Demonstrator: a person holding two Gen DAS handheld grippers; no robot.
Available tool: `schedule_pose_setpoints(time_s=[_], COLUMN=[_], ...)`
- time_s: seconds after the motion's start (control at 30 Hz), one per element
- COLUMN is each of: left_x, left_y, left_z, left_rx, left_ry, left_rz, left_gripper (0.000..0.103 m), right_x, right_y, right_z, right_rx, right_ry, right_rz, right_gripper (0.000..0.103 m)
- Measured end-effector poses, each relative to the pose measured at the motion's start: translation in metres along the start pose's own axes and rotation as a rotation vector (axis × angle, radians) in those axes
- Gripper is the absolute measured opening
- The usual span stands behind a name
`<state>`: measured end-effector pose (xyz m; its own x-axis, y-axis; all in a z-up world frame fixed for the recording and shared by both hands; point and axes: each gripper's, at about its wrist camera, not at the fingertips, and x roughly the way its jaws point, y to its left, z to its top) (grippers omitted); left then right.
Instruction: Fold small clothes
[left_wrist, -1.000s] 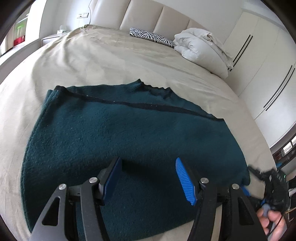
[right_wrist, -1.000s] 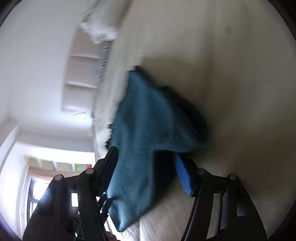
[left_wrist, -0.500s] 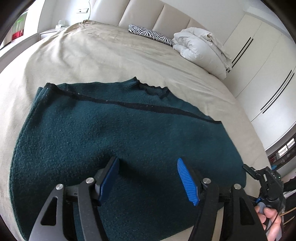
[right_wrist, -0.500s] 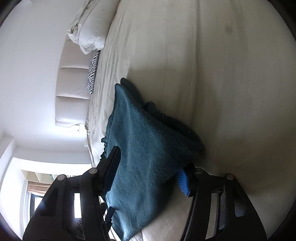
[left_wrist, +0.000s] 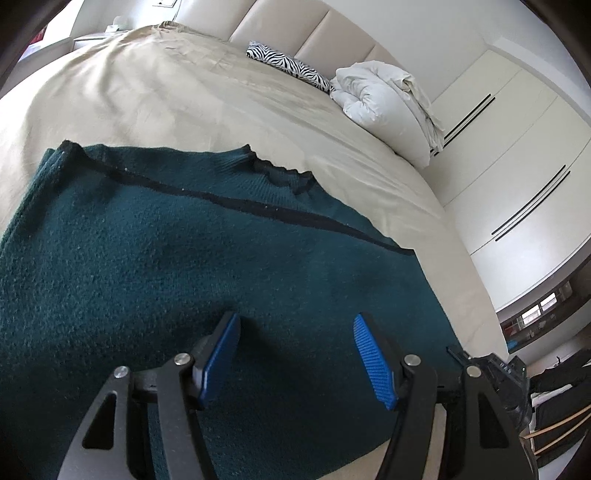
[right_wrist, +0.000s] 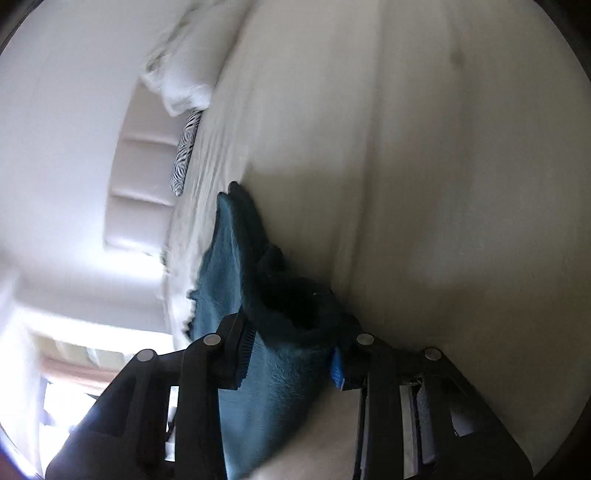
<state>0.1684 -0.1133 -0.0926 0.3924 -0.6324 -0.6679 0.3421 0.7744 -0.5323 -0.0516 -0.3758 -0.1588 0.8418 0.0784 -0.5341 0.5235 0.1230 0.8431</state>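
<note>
A dark green sweater (left_wrist: 192, 266) lies flat on the bed (left_wrist: 166, 96). My right gripper (right_wrist: 291, 354) is closing on its edge; my left gripper (left_wrist: 295, 354) hovers, jaws apart. Next, probably lift and fold over.

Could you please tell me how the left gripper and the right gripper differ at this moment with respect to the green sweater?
The left gripper hovers with jaws wide apart and nothing between them; the right gripper has a bunched edge of the green sweater between its closing jaws. The left gripper looks across the flat-spread sweater, whereas the right gripper sits at its side edge. Both have blue pads and black frames.
</note>
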Motion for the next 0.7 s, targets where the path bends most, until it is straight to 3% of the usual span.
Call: schedule_pose_setpoints(time_s=[0.07,0.17,0.27,0.33,0.4,0.43,0.57,0.7], left_x=[0.001,0.002,0.000,-0.002,-0.005,-0.005,0.004,0.012], left_y=[0.000,-0.001,-0.001,0.000,-0.002,-0.004,-0.011,-0.025], left_z=[-0.001,-0.002,0.000,0.000,-0.001,-0.001,-0.001,0.000], left_rx=[-0.003,-0.009,-0.012,-0.017,-0.024,-0.024,-0.036,-0.053], left_ry=[0.002,0.002,0.004,0.001,-0.009,-0.013,0.006,0.012], left_rz=[0.004,0.004,-0.005,-0.016,-0.038,-0.055,-0.116,-0.229], left_gripper=[0.067,0.067,0.067,0.067,0.067,0.067,0.067,0.061], right_x=[0.001,0.014,0.017,0.027,0.033,0.034,0.035,0.041], right_y=[0.006,0.014,0.024,0.019,0.005,0.003,0.037,0.036], right_z=[-0.001,-0.008,-0.012,-0.011,-0.006,-0.006,-0.012,-0.012], right_rx=[-0.013,0.050,0.003,0.032,0.102,0.128,-0.031,-0.048], right_ry=[0.021,0.127,0.123,0.116,0.092,0.090,0.073,0.066], right_rz=[0.016,0.201,0.239,0.196,0.115,0.124,0.098,0.069], right_gripper=[0.035,0.035,0.035,0.035,0.028,0.028,0.029,0.012])
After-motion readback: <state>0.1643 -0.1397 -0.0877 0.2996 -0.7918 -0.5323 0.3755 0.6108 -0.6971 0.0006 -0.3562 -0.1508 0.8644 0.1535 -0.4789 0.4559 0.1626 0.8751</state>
